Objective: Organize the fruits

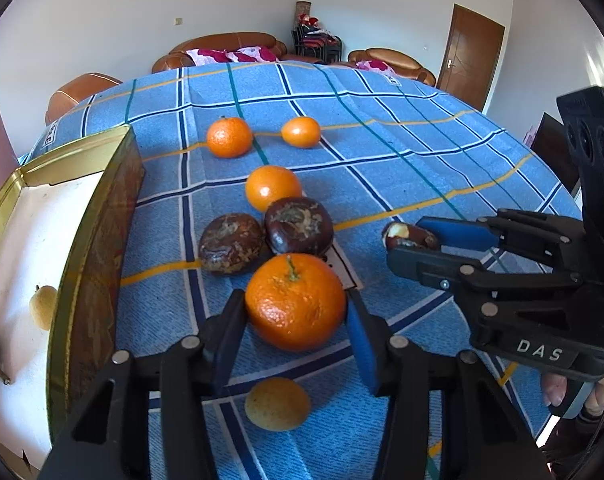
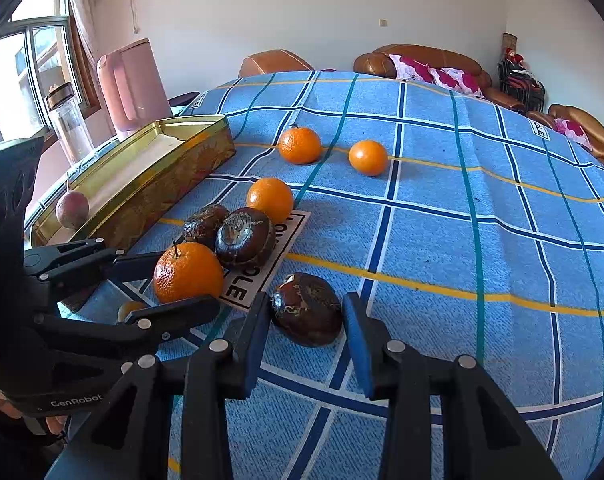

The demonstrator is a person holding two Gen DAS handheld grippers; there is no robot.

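Observation:
On the blue checked cloth, my left gripper [image 1: 294, 298] is shut on a large stemmed orange [image 1: 296, 302], one pad pressing on each side. It shows from the side in the right wrist view, as the left gripper [image 2: 186, 280] holding the orange [image 2: 188, 278]. My right gripper [image 2: 306, 300] is shut on a dark brown fruit [image 2: 306, 309] that rests on the cloth; the left wrist view has this right gripper [image 1: 405, 239] at the right. Two more dark fruits [image 1: 230, 243] [image 1: 298, 225] lie just beyond the orange.
A gold tin [image 1: 98, 216] lined in white stands at the left, with a small yellow fruit [image 1: 42, 306] and a purplish fruit [image 2: 72, 209] inside. Three oranges [image 1: 272, 187] [image 1: 229, 137] [image 1: 300, 132] lie farther back. A yellow fruit [image 1: 278, 403] lies under my left gripper. A pink kettle [image 2: 132, 84] and a bottle [image 2: 68, 120] stand behind the tin.

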